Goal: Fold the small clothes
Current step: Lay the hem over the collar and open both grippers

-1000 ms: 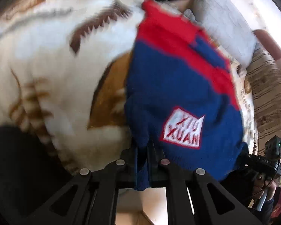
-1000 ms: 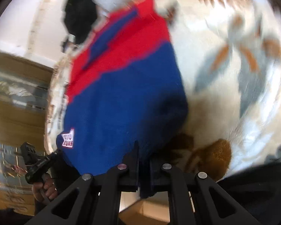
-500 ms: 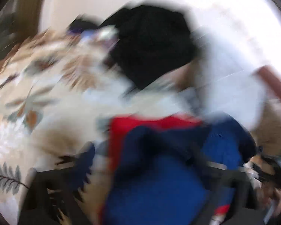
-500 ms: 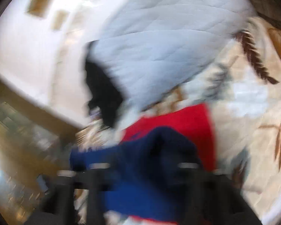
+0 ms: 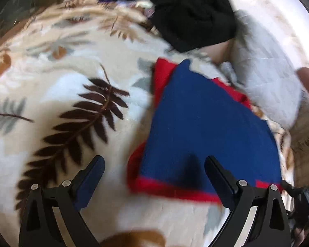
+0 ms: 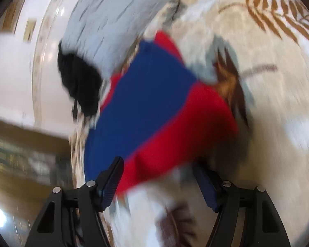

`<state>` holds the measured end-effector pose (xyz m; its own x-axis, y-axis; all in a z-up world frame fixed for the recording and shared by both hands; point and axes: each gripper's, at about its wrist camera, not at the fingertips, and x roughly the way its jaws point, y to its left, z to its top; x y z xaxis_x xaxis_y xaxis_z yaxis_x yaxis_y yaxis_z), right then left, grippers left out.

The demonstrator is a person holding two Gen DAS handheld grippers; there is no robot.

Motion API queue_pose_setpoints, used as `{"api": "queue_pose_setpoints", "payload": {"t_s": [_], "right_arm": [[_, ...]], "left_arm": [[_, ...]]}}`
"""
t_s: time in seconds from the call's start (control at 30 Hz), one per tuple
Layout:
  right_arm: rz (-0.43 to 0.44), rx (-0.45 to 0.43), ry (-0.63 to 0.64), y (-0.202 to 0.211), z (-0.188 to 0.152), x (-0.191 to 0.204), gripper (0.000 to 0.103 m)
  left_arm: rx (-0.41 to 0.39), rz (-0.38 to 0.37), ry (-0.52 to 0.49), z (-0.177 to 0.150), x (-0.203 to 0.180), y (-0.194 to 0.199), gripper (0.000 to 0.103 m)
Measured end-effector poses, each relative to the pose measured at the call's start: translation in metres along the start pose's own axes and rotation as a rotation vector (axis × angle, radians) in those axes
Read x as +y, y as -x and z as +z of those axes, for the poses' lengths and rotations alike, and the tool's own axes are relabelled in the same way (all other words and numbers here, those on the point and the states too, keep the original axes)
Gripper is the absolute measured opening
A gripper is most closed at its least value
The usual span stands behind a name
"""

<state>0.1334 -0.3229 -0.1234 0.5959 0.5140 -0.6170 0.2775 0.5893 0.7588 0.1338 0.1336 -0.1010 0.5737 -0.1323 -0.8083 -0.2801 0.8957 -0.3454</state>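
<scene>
A small blue and red knitted garment (image 5: 206, 127) lies folded over on a leaf-patterned fleece blanket (image 5: 61, 86). Its blue layer lies on top and red shows along the edges. My left gripper (image 5: 154, 173) is open and empty, just before the garment's near red hem. The garment also shows in the right wrist view (image 6: 154, 103), blurred by motion. My right gripper (image 6: 160, 175) is open and empty at the garment's near red edge.
A black garment (image 5: 193, 14) lies heaped at the far side of the blanket, also in the right wrist view (image 6: 80, 86). A grey quilted cover (image 5: 265, 78) lies to its right. A pale wall (image 6: 16, 72) stands behind the bed.
Both grippers were shut on the garment's edge a second ago. They carried it over onto itself and let go. Both now stand open and the logo patch is hidden.
</scene>
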Motion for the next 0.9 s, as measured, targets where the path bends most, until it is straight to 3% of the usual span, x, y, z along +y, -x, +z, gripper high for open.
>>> {"api": "queue_pose_setpoints", "payload": {"t_s": [0.03,0.07,0.1,0.13,0.17,0.27,0.33,0.4,0.5,0.57,0.6,0.63,0.67,0.7,0.73,0.77,0.9], "right_arm": [[-0.005,-0.023,-0.045,-0.004,0.005,-0.003,0.070],[-0.025,-0.036,-0.085,-0.007,0.009,-0.005,0.062],[-0.059,-0.021,-0.095,-0.017,0.013,-0.006,0.025],[-0.066,-0.007,-0.104,-0.022,0.015,-0.005,0.016],[-0.087,-0.008,-0.087,-0.020,0.016,0.002,0.015],[-0.084,-0.051,0.067,0.010,0.012,0.046,0.011],[-0.075,-0.064,0.172,0.039,0.001,0.072,0.010],[-0.076,-0.039,0.194,0.055,-0.016,0.070,0.010],[-0.128,0.033,0.252,0.060,-0.055,0.043,0.014],[-0.220,0.091,0.253,0.055,-0.069,0.006,0.024],[-0.178,0.099,0.202,0.057,-0.072,-0.011,0.034],[-0.124,0.076,0.165,0.066,-0.072,-0.018,0.034],[-0.126,0.079,0.152,0.070,-0.069,-0.019,0.035],[-0.131,0.071,0.156,0.076,-0.066,-0.016,0.048],[-0.136,0.038,0.161,0.084,-0.063,-0.013,0.070],[-0.151,-0.028,0.186,0.097,-0.059,-0.005,0.071],[-0.173,-0.069,0.346,0.098,-0.037,0.032,0.071]], "left_arm": [[-0.002,0.032,0.008,0.001,-0.001,-0.003,0.094],[-0.011,0.067,0.029,0.006,-0.004,-0.004,0.084],[-0.007,0.083,0.023,0.011,-0.008,-0.006,0.030],[0.036,0.045,0.017,0.016,-0.012,-0.009,0.022],[0.043,0.059,0.031,0.021,-0.015,-0.003,0.017],[-0.040,0.021,-0.007,0.024,-0.025,0.045,0.006],[-0.089,-0.006,-0.023,0.016,-0.024,0.076,0.006],[-0.113,0.009,-0.055,-0.005,-0.016,0.100,0.006],[-0.029,0.048,-0.063,-0.052,0.015,0.090,0.010],[0.066,0.082,-0.090,-0.073,0.034,0.063,0.035],[0.036,0.039,-0.077,-0.075,0.040,0.065,0.036],[0.008,0.019,-0.079,-0.073,0.043,0.071,0.048],[-0.003,0.041,-0.092,-0.067,0.041,0.076,0.058],[-0.026,0.048,-0.097,-0.062,0.040,0.082,0.072],[-0.067,0.035,-0.105,-0.056,0.038,0.089,0.075],[-0.096,0.021,-0.118,-0.050,0.035,0.093,0.075],[-0.122,-0.031,-0.204,-0.015,0.015,0.089,0.075]]}}
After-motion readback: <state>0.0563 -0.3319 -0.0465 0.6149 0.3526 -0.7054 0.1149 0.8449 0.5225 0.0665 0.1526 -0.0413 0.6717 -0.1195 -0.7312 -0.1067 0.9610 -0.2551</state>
